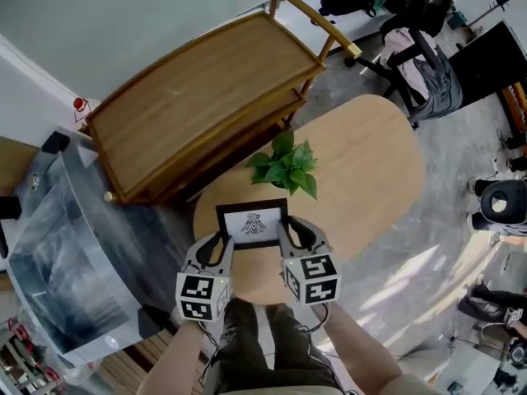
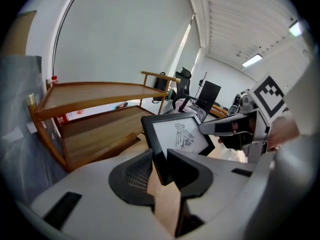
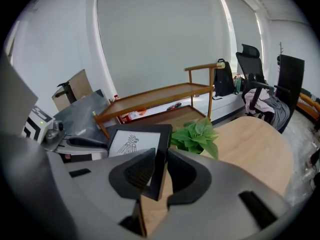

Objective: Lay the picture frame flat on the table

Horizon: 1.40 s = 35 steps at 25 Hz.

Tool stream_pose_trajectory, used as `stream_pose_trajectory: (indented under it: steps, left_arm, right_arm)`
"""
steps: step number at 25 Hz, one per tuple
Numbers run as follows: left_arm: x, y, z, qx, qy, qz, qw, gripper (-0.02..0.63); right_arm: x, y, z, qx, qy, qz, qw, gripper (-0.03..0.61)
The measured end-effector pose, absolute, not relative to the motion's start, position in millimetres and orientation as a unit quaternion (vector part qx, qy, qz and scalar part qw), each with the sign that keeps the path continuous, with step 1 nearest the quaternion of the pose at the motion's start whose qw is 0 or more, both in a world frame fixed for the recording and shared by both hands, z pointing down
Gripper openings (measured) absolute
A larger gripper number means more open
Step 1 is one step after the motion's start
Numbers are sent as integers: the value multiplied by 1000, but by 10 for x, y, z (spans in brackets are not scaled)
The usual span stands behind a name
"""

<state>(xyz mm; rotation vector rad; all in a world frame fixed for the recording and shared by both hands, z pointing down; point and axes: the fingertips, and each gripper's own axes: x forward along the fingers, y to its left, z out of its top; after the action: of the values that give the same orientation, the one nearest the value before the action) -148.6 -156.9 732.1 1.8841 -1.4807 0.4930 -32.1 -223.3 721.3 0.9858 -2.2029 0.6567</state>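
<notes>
In the head view, the picture frame (image 1: 252, 223) stood over the near part of the bench (image 1: 375, 167), with its printed face toward the person. The left tongs (image 1: 221, 243) held its 9 o'clock edge and the right tongs (image 1: 284, 237) its 3 o'clock edge. I could not tell if its lower edge touched the wood. I judged that the step in hand was the lowering. The next move called for both tongs to tip the frame together and then let go.

A plant (image 1: 286, 164) stood just beside the frame at 12 o'clock, so tipping it away could press the leaves. A wooden trolley (image 1: 198, 105) stood at 10 o'clock, off the bench.

In the left gripper view, the jaws were clamped on the black border of the frame (image 2: 177, 134).

In the right gripper view, the jaws were clamped on the opposite border (image 3: 162, 144), and the leaves (image 3: 196, 134) were near at 1 o'clock. The bench at 3 o'clock was bare.
</notes>
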Motion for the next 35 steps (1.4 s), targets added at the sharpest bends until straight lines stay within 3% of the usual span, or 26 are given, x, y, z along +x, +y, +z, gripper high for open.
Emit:
stream_pose_trajectory:
  steps: [18, 35]
  left_arm:
    - [-1619, -1533, 9007, 680, -561, 232, 412, 86]
    - [-1638, -1476, 9535, 644, -567, 245, 452, 84]
  right_arm:
    - [-466, -2191, 8965, 344, -803, 309, 375, 58]
    - [-488, -2150, 9627, 335, -791, 314, 405, 66]
